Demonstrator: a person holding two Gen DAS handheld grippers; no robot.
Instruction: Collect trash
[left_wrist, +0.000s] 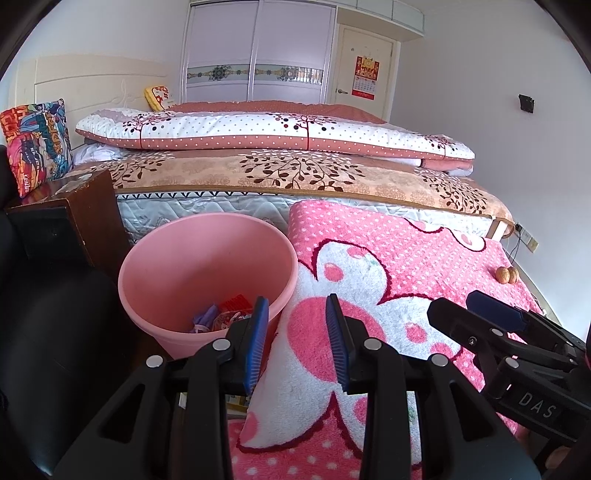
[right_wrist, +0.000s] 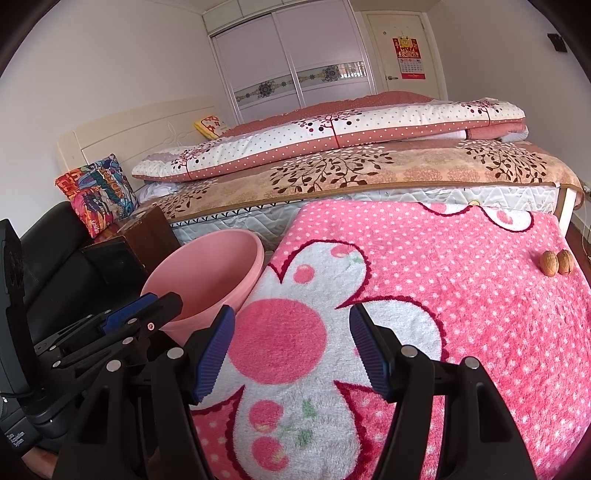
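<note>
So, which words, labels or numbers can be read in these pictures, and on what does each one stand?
"DAS": label plate on the right gripper, in the left wrist view.
Wall calendar on the door: print too small to read.
Colourful cushion: lettering too distorted to read.
Red wrapper in the pink bin: unreadable.

Bin (left_wrist: 207, 266) left of blanket (left_wrist: 424, 266)

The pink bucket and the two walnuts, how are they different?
The pink bucket is big, smooth and hollow, with wrappers inside; the walnuts are small, brown and wrinkly. The bucket stands beside the pink blanket, between it and the bed, while the walnuts sit on top of the blanket, near its far corner. Both are round-shaped, and no fingers touch either.
</note>
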